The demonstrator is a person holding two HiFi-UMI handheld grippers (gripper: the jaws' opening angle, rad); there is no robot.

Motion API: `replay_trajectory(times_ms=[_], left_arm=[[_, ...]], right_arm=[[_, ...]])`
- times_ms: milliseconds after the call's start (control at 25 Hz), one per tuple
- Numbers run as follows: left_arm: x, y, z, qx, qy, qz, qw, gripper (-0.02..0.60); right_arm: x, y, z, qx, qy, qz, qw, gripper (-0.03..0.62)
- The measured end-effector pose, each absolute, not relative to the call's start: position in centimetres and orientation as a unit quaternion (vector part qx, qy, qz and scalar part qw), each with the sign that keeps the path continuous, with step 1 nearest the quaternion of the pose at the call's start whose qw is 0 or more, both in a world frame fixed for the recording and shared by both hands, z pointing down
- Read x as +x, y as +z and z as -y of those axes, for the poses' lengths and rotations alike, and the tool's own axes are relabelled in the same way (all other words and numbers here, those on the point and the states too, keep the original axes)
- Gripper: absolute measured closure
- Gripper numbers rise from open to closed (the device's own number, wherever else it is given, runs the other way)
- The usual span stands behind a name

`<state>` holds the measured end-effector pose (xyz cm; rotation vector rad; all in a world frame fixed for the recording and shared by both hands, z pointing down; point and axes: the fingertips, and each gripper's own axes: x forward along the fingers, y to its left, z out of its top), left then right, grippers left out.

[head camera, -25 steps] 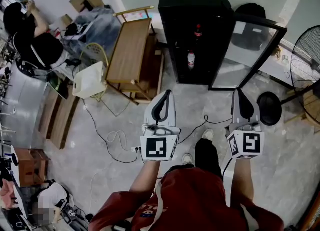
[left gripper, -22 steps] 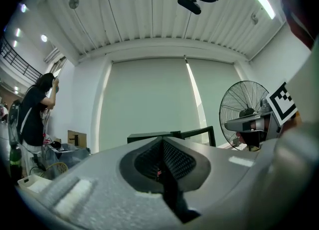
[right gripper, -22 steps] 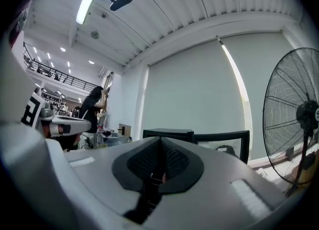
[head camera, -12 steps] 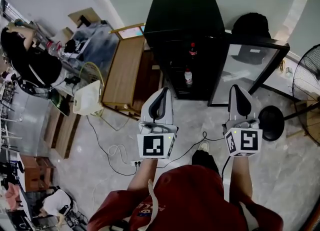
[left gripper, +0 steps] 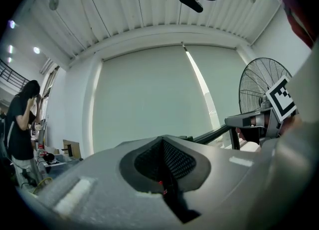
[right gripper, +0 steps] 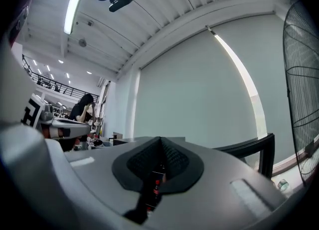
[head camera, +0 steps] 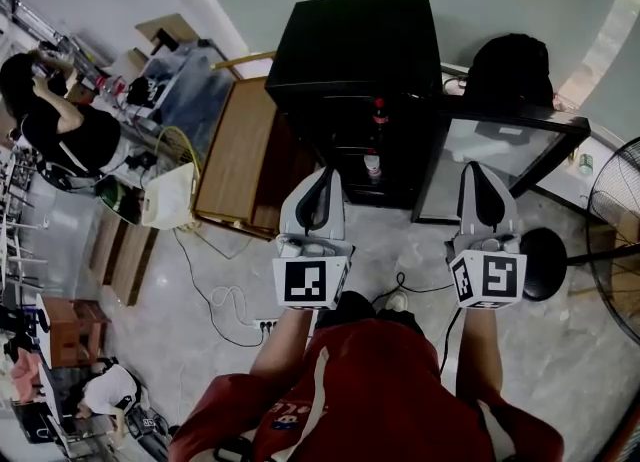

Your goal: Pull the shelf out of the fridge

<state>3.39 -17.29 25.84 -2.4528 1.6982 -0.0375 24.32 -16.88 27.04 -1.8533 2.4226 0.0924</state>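
Inside the fridge (head camera: 355, 40), the shelf is lost in darkness; only bottles (head camera: 372, 163) are made out. Left tongs (head camera: 326, 182) and right tongs (head camera: 475, 175) are seen shut, empty.

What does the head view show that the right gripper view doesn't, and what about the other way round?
Only the head view: the brown wooden table and the black backpack. Only the right gripper view: the ribbed white ceiling with its long strip light. Both: the black fridge's open glass door, a red-labelled bottle inside and the wire-caged fan.
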Motion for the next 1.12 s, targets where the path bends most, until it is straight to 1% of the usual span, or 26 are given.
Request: replay_trajectory(times_ms=[280, 560, 760, 1000, 1120], left_arm=[[3.8, 28.2, 21.3, -0.821, -0.014, -0.567, 0.063, 0.577], [3.0, 30.6, 26.2, -0.824, -0.009, -0.563, 0.055, 0.577], [2.1, 31.4, 29.2, -0.829, -0.013, -0.558, 0.041, 0.577], [1.2, 33.2, 32.1, -0.827, -0.023, -0.559, 0.044, 0.577], [1.2, 34.8, 33.1, -0.826, -0.026, -0.562, 0.031, 0.577]], right_arm=[[22.6, 28.3, 20.4, -0.586, 0.027, -0.809, 0.034, 0.595], [20.7, 29.2, 24.1, -0.582, 0.035, -0.812, 0.014, 0.594], [19.6, 29.2, 26.9, -0.584, 0.038, -0.811, 0.015, 0.594], [18.3, 30.2, 28.9, -0.583, 0.037, -0.811, 0.002, 0.594], [18.0, 30.8, 29.4, -0.582, 0.031, -0.812, -0.002, 0.595]])
